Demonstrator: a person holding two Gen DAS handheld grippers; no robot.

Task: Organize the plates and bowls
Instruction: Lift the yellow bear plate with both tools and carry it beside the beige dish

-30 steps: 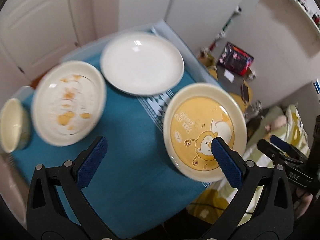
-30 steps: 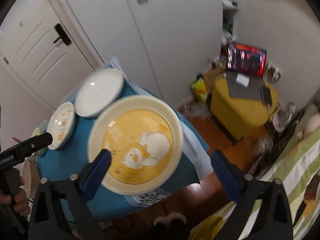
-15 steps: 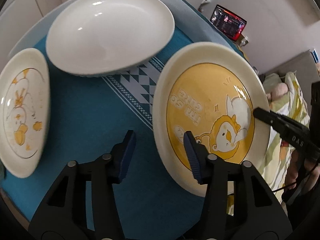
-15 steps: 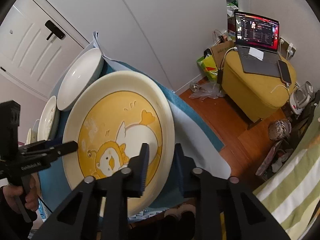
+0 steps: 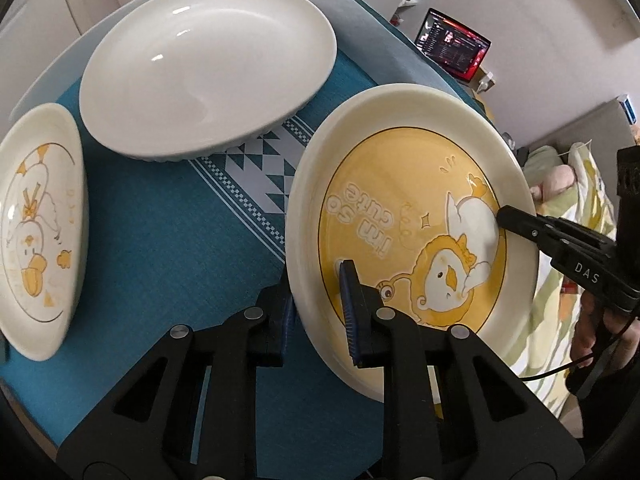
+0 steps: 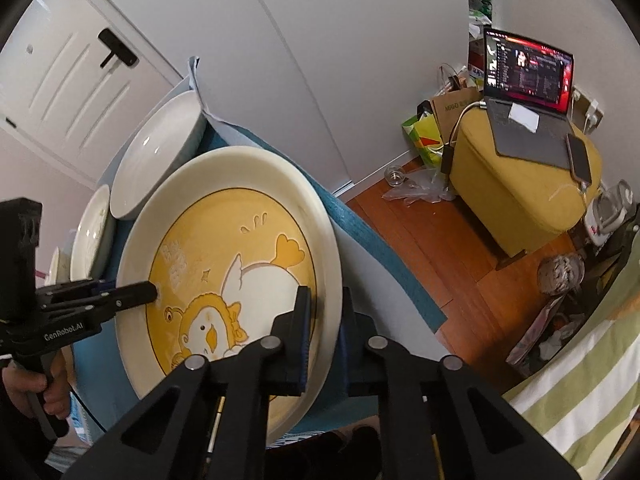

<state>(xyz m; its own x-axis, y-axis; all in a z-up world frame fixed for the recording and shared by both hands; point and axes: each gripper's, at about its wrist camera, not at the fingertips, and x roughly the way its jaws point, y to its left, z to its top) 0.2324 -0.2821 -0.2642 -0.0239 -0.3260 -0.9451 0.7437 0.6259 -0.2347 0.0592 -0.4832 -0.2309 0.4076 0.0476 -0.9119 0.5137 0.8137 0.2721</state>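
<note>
The yellow duck plate (image 5: 412, 216) sits at the edge of the table, on the teal tablecloth (image 5: 168, 216), and both grippers have it by the rim. In the left wrist view the left gripper (image 5: 320, 312) bites the rim at about 7 o'clock of the plate, one blue pad (image 5: 352, 312) on the printed face and the other under the lip; its jaws have just been closing and now clamp the plate. At about 3 o'clock the right gripper (image 5: 508, 216) reaches in over the opposite rim. In the right wrist view the right gripper (image 6: 324, 340) is clenched on the rim at about 5 o'clock of the plate, with one pad inside and one outside.

Outward from there: a plain white deep plate (image 5: 208, 68) lies at 11 o'clock of the yellow one, near but apart. A smaller duck-print plate (image 5: 40, 232) lies at 9 o'clock, well apart, at the left edge of the view. All three lie singly on the cloth, so nothing looks stacked yet.

My judgement: the sorting is at an early stage. The grasp on the first plate is made, the lift and the placing are not yet done, and the other two plates are untouched. No bowl is clear in these views. Off the table, a laptop (image 6: 528, 92) on a yellow stool (image 6: 520, 184) plays no part
</note>
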